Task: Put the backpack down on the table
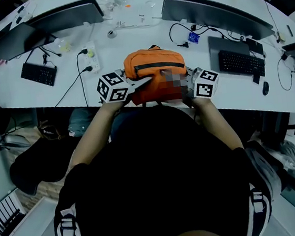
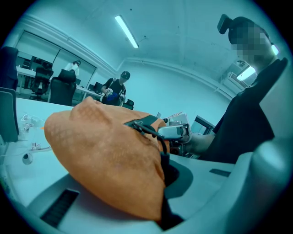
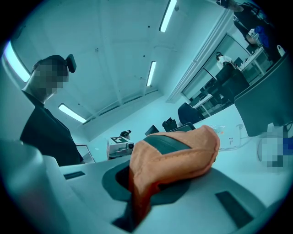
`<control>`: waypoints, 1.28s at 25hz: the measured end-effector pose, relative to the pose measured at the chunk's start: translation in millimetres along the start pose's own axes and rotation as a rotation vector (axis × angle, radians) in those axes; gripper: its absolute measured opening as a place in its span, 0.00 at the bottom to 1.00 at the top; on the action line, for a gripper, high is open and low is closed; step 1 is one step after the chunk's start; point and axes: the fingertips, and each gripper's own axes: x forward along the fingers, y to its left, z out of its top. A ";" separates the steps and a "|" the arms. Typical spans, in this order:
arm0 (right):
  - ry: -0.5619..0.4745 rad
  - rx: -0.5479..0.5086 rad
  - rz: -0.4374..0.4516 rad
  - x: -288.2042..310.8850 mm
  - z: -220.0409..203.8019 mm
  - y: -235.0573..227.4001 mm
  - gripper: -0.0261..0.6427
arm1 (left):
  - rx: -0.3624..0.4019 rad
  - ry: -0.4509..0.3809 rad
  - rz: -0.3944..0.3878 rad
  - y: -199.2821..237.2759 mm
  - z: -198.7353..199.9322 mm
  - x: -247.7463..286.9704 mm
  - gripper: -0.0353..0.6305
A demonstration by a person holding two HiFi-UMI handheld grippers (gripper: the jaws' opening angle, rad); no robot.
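Hanging between them, the backpack (image 1: 155, 69) has left gripper (image 1: 144, 82) and right gripper (image 1: 188, 87) clamped on its ends

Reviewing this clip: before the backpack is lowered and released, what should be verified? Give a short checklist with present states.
1. Grip of the left hand-held gripper on the orange fabric backpack: ok, jaws closed on its fabric.
2. Grip of the right hand-held gripper: ok, jaws closed on a fold of the backpack.
3. Backpack over the white table: ok, though close to the near edge.
4. Spot beneath the backpack free: cannot tell, the bag hides it.
5. Black keyboard and black cable apart from the backpack: ok.
6. Backpack already resting on the table: cannot tell.
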 end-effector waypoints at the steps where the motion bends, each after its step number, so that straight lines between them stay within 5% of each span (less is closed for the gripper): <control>1: -0.003 0.004 -0.005 1.7 0.4 -0.4 0.11 | 0.001 0.002 -0.004 1.3 0.3 -1.3 0.13; 32: 0.002 0.004 -0.052 61.3 6.0 -7.5 0.11 | 0.003 0.007 -0.058 43.2 -1.0 -44.2 0.13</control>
